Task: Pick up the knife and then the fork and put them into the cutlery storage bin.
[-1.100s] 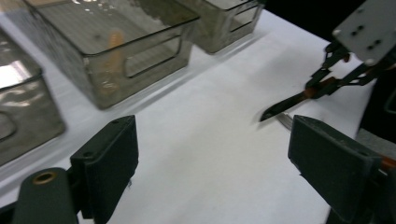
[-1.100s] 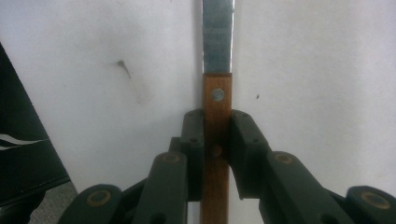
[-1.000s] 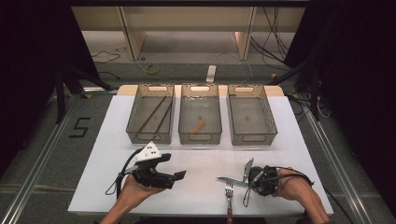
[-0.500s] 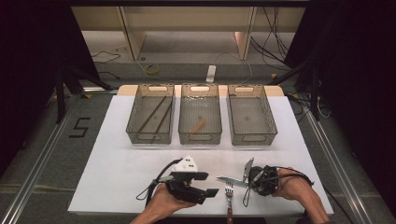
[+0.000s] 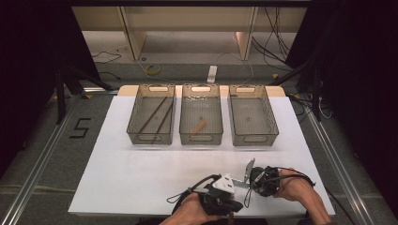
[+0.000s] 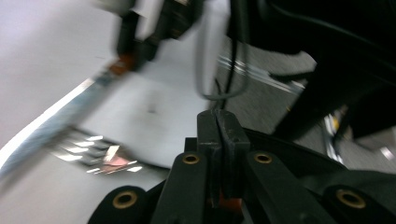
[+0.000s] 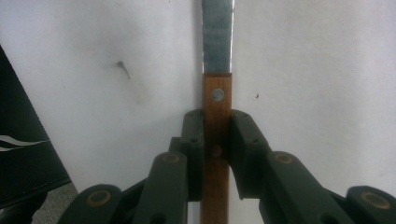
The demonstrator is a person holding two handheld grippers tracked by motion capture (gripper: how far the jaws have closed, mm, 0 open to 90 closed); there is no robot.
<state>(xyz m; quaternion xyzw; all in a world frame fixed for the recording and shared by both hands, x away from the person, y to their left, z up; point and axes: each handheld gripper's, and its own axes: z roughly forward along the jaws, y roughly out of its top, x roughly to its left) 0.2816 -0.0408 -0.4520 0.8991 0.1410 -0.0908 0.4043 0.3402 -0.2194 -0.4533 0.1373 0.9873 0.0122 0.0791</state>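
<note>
The left gripper (image 6: 218, 116) has just been closing its jaws, and now they stand pressed together with nothing between them – the fork (image 6: 93, 154) lies on the white table (image 5: 141, 173) at about 9 o'clock from the tips, not touched. Compared with a second ago, this hand has travelled from the table's 7 o'clock part to 6 o'clock, just beside the right gripper (image 7: 216, 116). That one is clamped on the knife (image 7: 217, 37) by its wooden handle, blade lying on the table. So the left one probably must open again before it takes the fork. Both forearms come in low from 6 o'clock – the three baskets (image 5: 200, 119) wait at 12 o'clock.
</note>
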